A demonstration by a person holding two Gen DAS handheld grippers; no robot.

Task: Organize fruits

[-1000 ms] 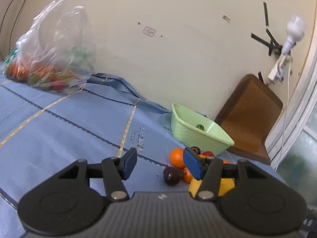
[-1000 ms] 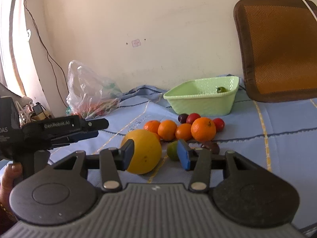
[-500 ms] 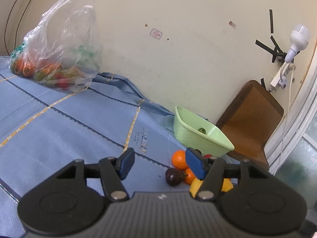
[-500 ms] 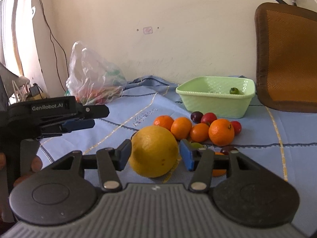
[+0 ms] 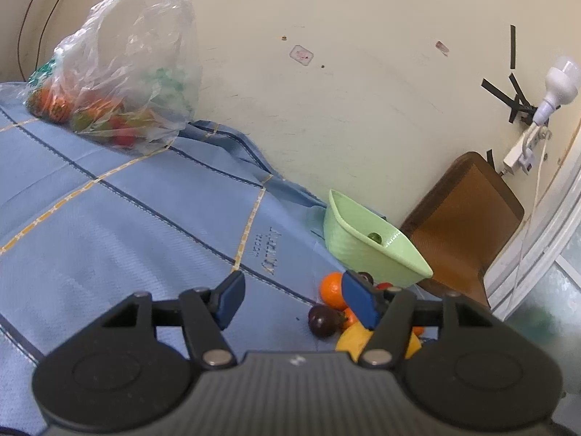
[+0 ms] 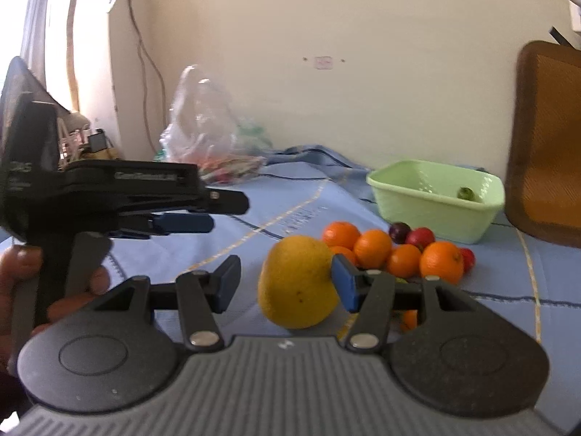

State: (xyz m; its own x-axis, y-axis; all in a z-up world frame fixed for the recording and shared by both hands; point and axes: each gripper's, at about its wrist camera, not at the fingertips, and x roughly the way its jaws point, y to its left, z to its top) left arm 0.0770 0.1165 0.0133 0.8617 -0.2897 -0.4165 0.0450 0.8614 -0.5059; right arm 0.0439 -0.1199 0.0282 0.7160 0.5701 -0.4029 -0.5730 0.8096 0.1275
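A large yellow fruit lies on the blue cloth between the open jaws of my right gripper, close to the right pad. Behind it is a pile of oranges, a dark plum and red fruits. A green basket holds one small green fruit. My left gripper is open and empty above the cloth; it also shows in the right wrist view. In the left wrist view a plum, an orange and the basket show.
A clear plastic bag of produce sits at the far left by the wall. A brown chair back stands behind the basket. A white power strip and bulb hang on the wall. A blue cloth covers the surface.
My right gripper has moved in toward the yellow fruit, which now sits between its open jaws. The left gripper has shifted slightly and stays open.
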